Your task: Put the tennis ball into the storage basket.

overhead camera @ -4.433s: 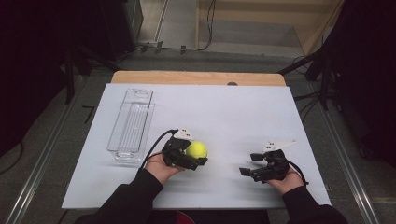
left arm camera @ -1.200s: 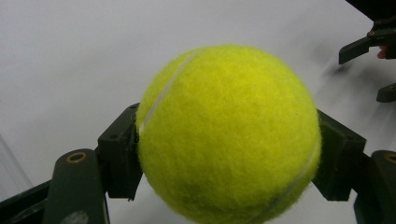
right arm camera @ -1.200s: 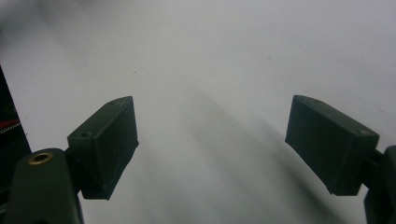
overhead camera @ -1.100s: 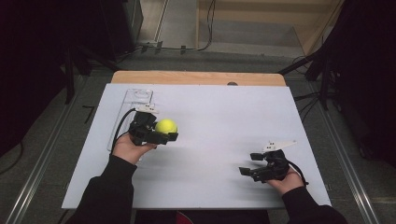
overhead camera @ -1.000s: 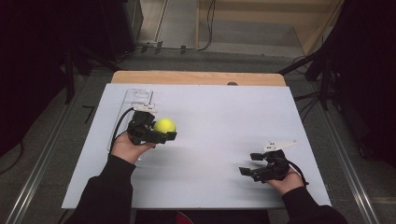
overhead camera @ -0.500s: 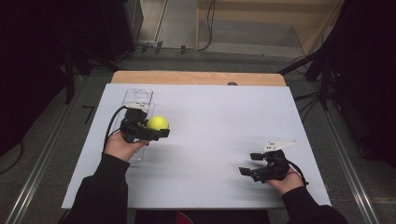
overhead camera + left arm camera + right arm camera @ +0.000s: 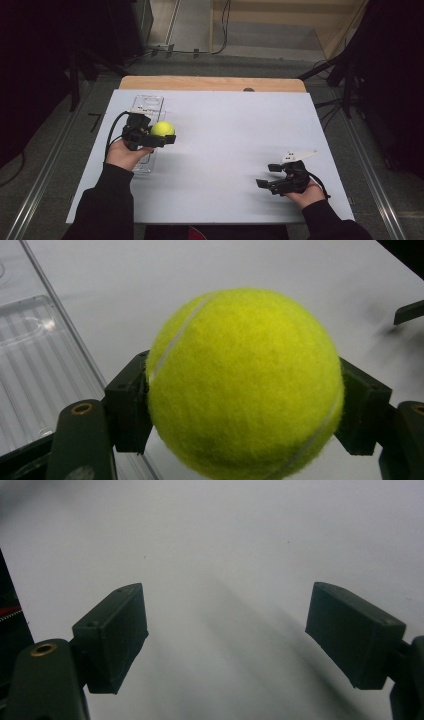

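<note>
Tennis ball (image 7: 162,128): yellow-green felt with a white seam, round and undeformed, clamped between the two black jaws of the left gripper (image 7: 159,135) and held above the white table surface. Clear plastic tray (image 7: 148,105): long, ribbed, lying flat near the table's left edge, just beside and partly beneath the ball

Left gripper (image 7: 159,134), w/ tennis ball (image 7: 163,129) clamped, moves from table's near-centre up & left; now sits over clear plastic tray (image 7: 147,105), near its far end.
</note>
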Demonstrator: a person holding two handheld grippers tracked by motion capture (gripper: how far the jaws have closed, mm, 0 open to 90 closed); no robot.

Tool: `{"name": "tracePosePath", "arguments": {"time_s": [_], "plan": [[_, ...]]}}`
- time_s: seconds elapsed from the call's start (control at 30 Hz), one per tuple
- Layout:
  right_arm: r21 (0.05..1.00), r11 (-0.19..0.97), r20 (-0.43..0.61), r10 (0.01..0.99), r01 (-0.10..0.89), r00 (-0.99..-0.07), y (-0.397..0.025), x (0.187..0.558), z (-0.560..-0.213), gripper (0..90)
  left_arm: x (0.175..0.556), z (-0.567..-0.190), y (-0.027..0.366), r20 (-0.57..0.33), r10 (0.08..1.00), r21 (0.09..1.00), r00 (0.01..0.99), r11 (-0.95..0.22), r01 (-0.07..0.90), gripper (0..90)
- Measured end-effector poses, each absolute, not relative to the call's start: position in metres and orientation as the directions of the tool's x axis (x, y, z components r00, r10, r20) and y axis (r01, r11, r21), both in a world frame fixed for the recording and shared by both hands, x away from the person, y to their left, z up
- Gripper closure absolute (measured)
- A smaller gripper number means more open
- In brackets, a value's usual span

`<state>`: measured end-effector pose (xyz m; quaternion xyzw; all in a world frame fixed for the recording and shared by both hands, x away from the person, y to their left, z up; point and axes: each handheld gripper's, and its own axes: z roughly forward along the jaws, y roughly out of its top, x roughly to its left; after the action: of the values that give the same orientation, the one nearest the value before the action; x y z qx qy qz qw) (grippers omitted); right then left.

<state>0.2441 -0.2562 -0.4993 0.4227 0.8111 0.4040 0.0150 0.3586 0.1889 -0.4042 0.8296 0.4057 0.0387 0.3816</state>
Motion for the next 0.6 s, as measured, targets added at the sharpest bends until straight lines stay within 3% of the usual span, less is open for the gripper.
{"name": "tracePosePath", "arguments": {"time_s": [0.6], "plan": [[0.665, 0.318, 0.319, 0.698, 0.676, -0.642, -0.256, 0.244, -0.499, 15.0, 0.364, -0.400, 0.212, -0.256, 0.744, 0.667, 0.617, -0.326, 0.670, 26.0]]}}
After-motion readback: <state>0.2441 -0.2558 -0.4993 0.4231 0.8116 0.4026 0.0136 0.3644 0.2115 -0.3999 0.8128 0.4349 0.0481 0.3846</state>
